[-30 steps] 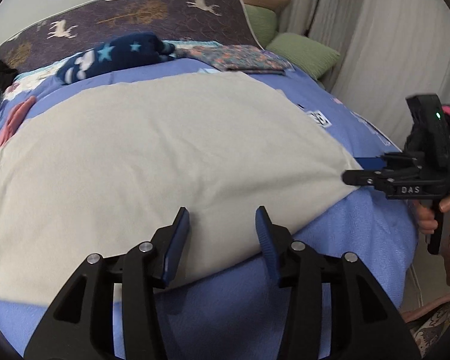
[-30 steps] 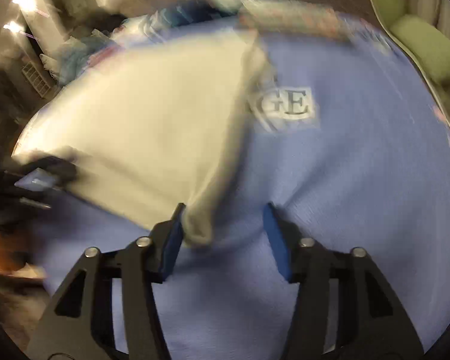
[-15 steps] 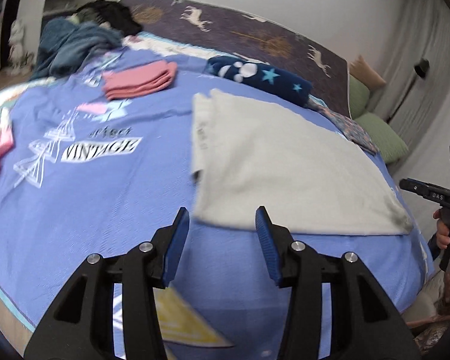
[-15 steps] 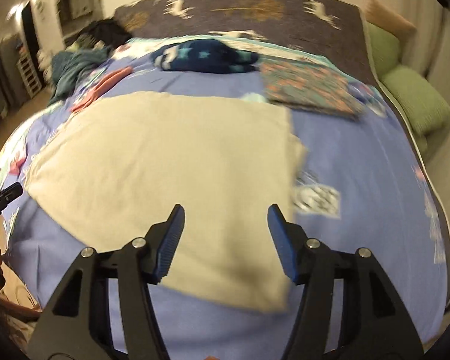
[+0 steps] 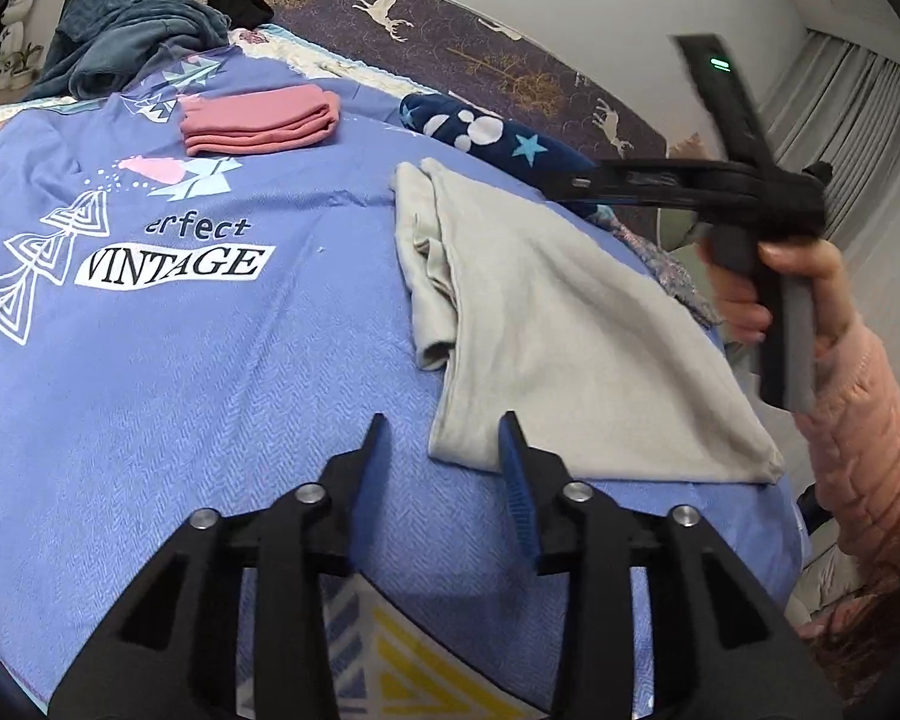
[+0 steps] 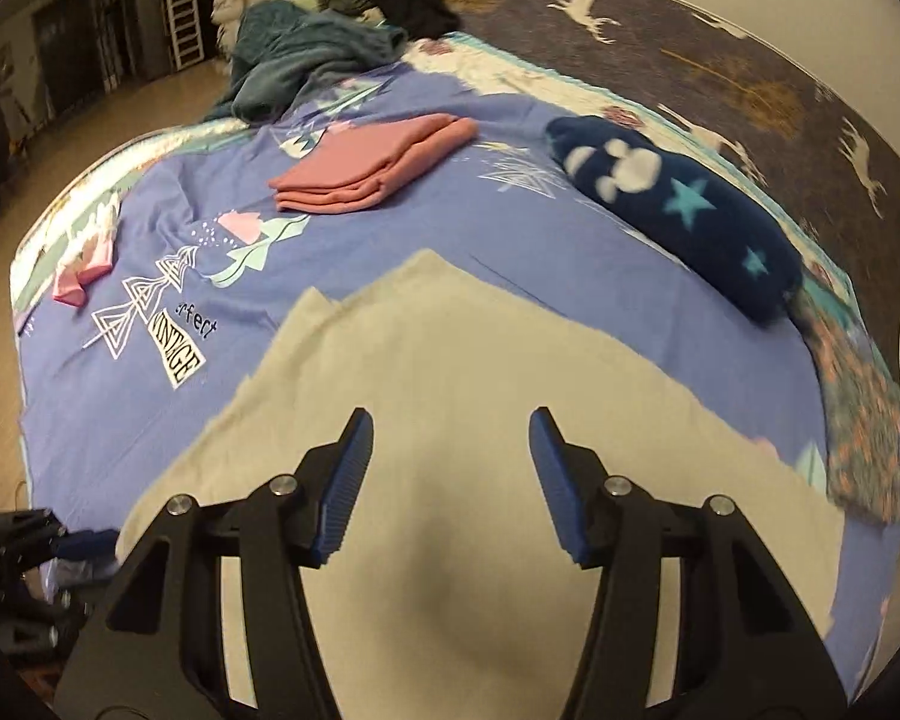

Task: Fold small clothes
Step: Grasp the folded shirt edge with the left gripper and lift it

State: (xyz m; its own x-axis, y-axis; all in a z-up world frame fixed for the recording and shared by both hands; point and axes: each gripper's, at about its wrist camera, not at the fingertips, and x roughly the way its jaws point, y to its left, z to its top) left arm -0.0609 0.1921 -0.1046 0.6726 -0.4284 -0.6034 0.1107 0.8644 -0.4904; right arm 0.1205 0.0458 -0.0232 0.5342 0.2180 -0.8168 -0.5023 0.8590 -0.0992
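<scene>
A beige garment (image 5: 570, 330) lies flat on the blue printed bedspread (image 5: 180, 390), its left edge bunched into folds. My left gripper (image 5: 443, 426) hovers at the garment's near left corner. Its jaws are closing, the corner lies just by the right finger, and the pads press on nothing. My right gripper (image 6: 450, 420) hangs above the middle of the garment (image 6: 480, 348); its jaws are closing a little with nothing between them. In the left wrist view the right gripper (image 5: 570, 183) shows side-on, held by a hand in a pink sleeve. The left gripper (image 6: 87, 540) is at the cloth's corner.
A folded pink stack (image 5: 258, 120) and a navy fleece roll with stars (image 5: 492, 138) lie further back on the bed. A teal blanket heap (image 6: 306, 48) sits at the far corner, floral fabric (image 6: 858, 408) at the right, and a small pink item (image 6: 84, 270) at the left edge.
My right gripper let go of the garment's corner and swung up over its middle. My left gripper slid from above the cloth to its near left corner, and its jaws narrowed slightly.
</scene>
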